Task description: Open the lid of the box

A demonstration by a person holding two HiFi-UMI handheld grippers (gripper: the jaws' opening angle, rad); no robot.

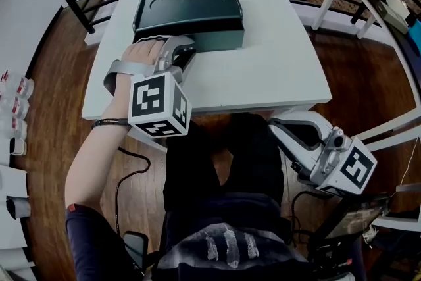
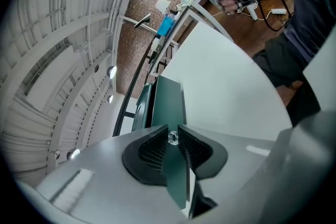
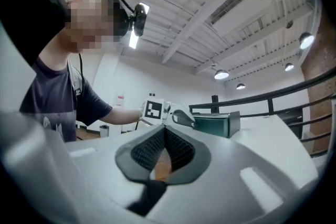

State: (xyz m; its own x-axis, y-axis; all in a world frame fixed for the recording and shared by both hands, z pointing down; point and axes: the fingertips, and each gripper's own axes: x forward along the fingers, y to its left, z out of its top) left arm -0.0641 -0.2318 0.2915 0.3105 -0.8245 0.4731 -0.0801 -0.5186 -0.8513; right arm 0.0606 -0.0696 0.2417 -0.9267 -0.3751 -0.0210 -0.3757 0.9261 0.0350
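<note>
Two tongs: left tongs (image 2: pixel 173 129) grip the front of the box lid (image 1: pixel 191 6); right tongs (image 3: pixel 164 131) closed, apart.

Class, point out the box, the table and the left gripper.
box (image 1: pixel 191 6): head view, top of its lid.
table (image 1: pixel 276 62): head view, bare top.
left gripper (image 2: pixel 172 136): left gripper view, between its fingertips.

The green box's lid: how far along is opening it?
Done: the left gripper is at the box, clamped on the front edge of the lid. In hand: that grip; the lid looks flat on the box, not yet raised. Left: lifting it open. The right gripper hangs off the table, jaws together, empty.
</note>
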